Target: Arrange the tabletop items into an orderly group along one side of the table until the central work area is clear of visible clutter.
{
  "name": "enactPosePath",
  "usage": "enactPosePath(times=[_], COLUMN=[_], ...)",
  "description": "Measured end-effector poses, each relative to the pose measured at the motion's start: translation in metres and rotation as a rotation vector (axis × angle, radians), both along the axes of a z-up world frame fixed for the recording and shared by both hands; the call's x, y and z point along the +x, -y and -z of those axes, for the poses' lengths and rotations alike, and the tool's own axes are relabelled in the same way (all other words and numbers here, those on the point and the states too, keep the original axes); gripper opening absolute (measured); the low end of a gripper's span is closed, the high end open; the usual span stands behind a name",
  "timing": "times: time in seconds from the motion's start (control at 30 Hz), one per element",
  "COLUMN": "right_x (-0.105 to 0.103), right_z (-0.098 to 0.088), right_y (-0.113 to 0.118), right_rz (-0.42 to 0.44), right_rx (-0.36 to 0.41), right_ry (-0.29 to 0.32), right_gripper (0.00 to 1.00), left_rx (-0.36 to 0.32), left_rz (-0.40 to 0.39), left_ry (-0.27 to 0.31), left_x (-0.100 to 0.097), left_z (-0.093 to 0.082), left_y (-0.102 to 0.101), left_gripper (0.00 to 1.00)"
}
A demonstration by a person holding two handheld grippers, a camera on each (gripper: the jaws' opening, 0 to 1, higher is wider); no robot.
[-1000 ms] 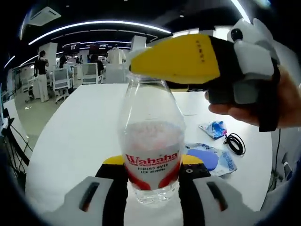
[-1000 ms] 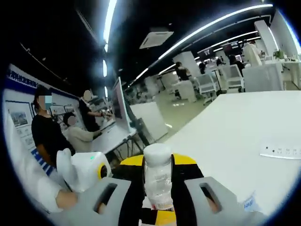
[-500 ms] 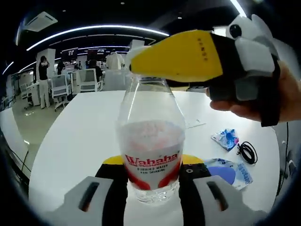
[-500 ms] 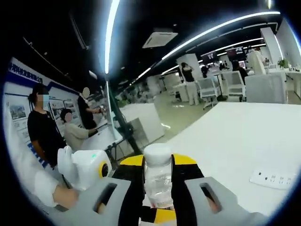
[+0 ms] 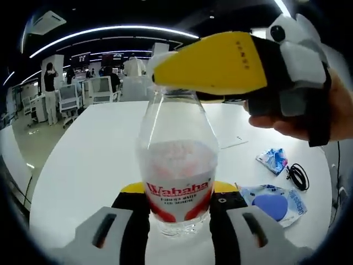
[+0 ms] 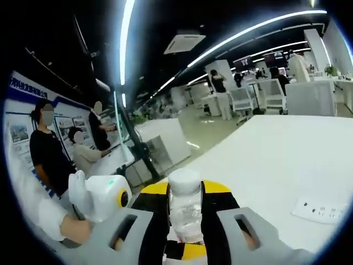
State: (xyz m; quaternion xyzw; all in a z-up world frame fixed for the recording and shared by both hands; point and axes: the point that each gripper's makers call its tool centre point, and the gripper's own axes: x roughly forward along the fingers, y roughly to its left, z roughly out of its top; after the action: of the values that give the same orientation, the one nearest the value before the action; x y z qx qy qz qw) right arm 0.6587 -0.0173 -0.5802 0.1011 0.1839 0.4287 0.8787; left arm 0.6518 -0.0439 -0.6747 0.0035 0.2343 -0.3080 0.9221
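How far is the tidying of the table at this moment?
Nothing looks finished yet. In hand: the left gripper is shut on the body of the water bottle, and the right gripper is shut on its cap end. Left to do: a blue wrapper, a black cable and a blue packet lie scattered on the white table.

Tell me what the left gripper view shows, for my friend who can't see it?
A clear water bottle with a red label stands clamped between the left gripper jaws, while the right gripper closes on its top. Behind, the white table holds blue packets and a black cable.
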Motion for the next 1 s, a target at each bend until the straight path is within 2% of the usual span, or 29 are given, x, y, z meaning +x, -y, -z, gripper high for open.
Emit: enactPosePath(times=[0.2,0.5,0.7,1.0], right_x=[0.003,0.006,-0.001,-0.005], right_z=[0.012,0.017,0.024,0.022], right_y=[0.000,-0.003,-0.005,-0.010], right_rz=[-0.002,-0.020,-0.070,-0.155], right_rx=[-0.004,-0.003,-0.037,-0.045], right_ry=[-0.020,-0.017,-0.001,0.054], right_gripper=[0.18,0.18,0.18,0.18], left_rx=[-0.005,0.001,0.022,-0.002], left_rz=[0.000,-0.014,-0.025,-0.068], left_ry=[-0.026,-0.033,-0.038,-0.029], left_x=[0.001,0.004,0.002,0.001], left_z=[0.015,0.023,0.031,0.030], left_y=[0.000,-0.003,-0.005,-0.005], left_gripper=[0.41,0.41,0.41,0.41])
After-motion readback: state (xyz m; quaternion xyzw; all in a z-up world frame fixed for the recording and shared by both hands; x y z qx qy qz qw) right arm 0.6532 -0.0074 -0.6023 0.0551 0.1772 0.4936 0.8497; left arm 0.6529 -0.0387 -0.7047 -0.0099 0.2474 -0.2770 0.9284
